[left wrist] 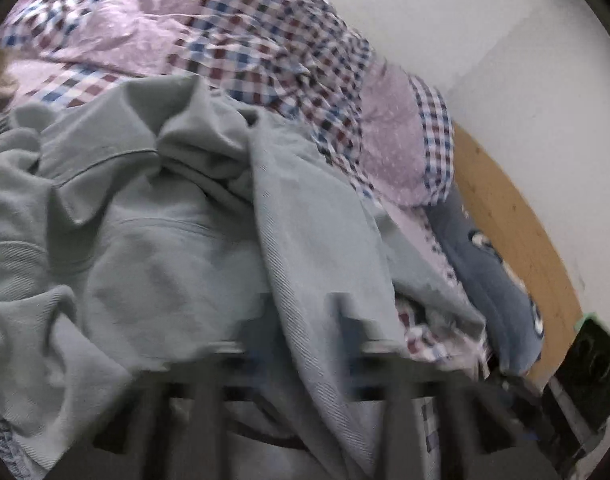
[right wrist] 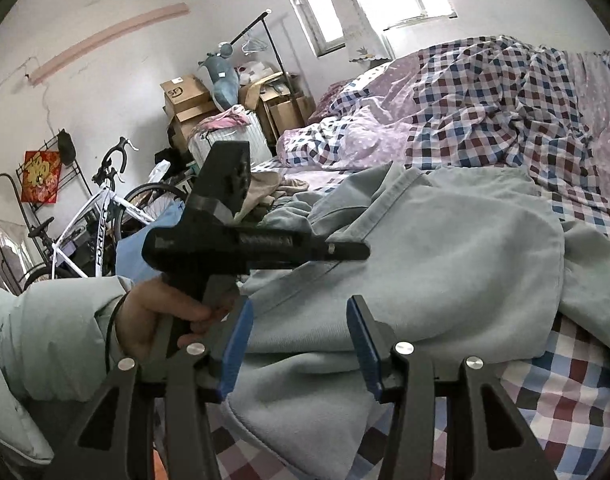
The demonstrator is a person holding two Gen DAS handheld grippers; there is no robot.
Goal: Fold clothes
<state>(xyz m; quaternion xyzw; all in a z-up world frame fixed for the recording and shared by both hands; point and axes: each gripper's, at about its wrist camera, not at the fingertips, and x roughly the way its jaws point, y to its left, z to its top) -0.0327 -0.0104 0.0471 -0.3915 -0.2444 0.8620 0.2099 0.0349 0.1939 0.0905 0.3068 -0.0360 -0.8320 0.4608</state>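
Right gripper (right wrist: 299,344): jaws apart, blue pads either side of a pale fold, nothing pinched. It hovers low over the near edge of the pale blue-grey garment (right wrist: 445,264).
Left gripper (left wrist: 301,360): own view blurred; cloth drapes between the fingers, and I cannot tell whether they are pinching it. In the right wrist view the tool (right wrist: 241,240), held in a hand (right wrist: 161,316), lies low against the garment's left side with its tip on the cloth.
Garment: crumpled on the checked bedspread (right wrist: 505,120); in the left view seams and a rounded panel (left wrist: 165,240) show among heavy folds.
Stage: bunched, not flat; that suits both spreading out and mid-fold.
Doing it well: I'd judge a clean hem or corner the thing to seize, one layer only, both tools level so the cloth pulls taut without twisting.
Long axis: seems to run left to right across the right view, along the bed's near edge.
Pointing: collar or hem end not identifiable.
Beyond: bicycle (right wrist: 105,208), cardboard boxes (right wrist: 185,96).
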